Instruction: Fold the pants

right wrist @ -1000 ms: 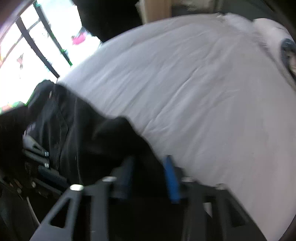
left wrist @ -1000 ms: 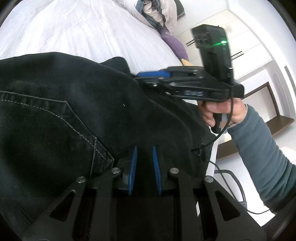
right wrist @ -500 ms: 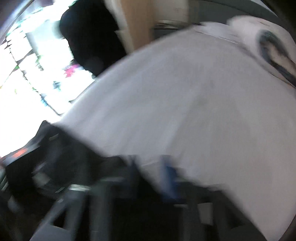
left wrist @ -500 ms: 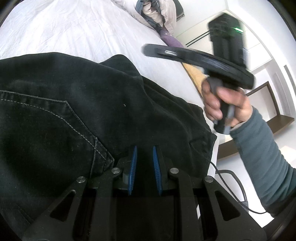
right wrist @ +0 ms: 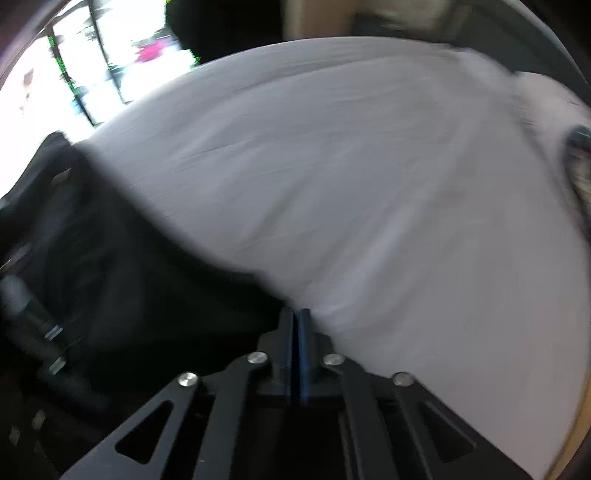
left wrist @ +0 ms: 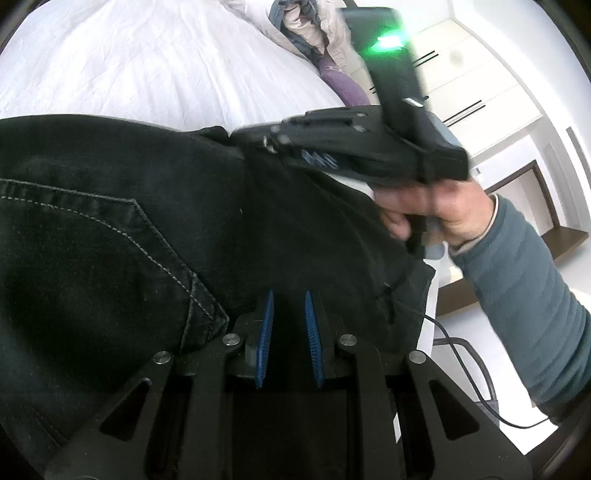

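Black denim pants (left wrist: 147, 221) lie folded on a white bed (left wrist: 147, 66), a back pocket with grey stitching facing up. My left gripper (left wrist: 289, 306) rests on the pants near their edge with its blue pads slightly apart, black cloth between them. My right gripper (right wrist: 295, 325), seen in the left wrist view (left wrist: 258, 138) in a hand, reaches down at the far edge of the pants. In its own blurred view its pads are pressed together at the pants' edge (right wrist: 147, 277); whether cloth is pinched there is unclear.
A heap of clothes (left wrist: 314, 29) and a purple item (left wrist: 343, 81) lie at the far end of the bed. White cupboards (left wrist: 480, 74) stand to the right. A black cable (left wrist: 461, 350) runs over the floor. A bright window (right wrist: 74, 74) lies beyond the bed.
My right gripper lifted off the pants, swung up, then came back down to their far edge and closed its fingers. My left gripper and the pants stayed in place.
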A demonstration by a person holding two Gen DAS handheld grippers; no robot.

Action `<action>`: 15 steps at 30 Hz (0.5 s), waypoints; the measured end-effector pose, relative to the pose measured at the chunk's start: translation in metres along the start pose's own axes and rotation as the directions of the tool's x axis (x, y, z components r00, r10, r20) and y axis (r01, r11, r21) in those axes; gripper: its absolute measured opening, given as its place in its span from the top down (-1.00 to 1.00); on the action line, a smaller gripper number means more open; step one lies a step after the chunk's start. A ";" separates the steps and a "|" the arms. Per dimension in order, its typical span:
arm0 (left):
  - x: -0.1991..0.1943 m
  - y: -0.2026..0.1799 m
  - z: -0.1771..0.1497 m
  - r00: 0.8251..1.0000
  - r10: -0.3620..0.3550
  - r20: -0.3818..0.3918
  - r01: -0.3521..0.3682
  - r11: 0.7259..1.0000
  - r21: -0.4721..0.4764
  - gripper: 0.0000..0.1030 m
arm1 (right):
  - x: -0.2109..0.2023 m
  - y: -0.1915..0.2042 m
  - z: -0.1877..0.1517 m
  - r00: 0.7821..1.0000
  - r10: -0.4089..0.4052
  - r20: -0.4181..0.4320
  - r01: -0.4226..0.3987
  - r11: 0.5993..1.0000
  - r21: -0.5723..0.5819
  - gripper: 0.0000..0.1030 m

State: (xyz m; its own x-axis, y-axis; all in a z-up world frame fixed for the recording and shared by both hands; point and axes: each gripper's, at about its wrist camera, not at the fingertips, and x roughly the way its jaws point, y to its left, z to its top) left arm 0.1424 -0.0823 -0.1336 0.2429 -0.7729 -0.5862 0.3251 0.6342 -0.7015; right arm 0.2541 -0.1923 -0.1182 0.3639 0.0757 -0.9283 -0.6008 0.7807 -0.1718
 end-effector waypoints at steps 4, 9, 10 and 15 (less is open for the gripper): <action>-0.001 -0.001 0.000 1.000 -0.003 -0.001 0.003 1.000 0.000 0.67 | -0.014 -0.039 -0.006 0.988 -0.125 0.087 0.094 0.950 0.299 1.00; -0.001 -0.001 -0.001 1.000 -0.002 0.001 0.002 1.000 0.003 0.67 | -0.090 -0.035 -0.072 0.896 0.150 0.419 -0.347 0.824 0.448 0.79; -0.002 -0.001 -0.001 1.000 -0.002 0.002 0.002 1.000 0.004 0.67 | -0.094 -0.026 -0.080 0.873 0.201 0.443 -0.404 0.809 0.428 0.66; 0.000 -0.004 -0.002 1.000 0.020 -0.006 -0.020 1.000 0.009 0.67 | -0.056 -0.023 -0.166 0.931 0.219 0.293 -0.351 0.761 0.546 1.00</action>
State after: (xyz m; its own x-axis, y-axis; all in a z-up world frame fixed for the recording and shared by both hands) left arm 0.1395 -0.0854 -0.1313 0.2437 -0.7601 -0.6024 0.3282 0.6491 -0.6863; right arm 0.1291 -0.3177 -0.1175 0.4157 0.4232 -0.8050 -0.1962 0.9060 0.3750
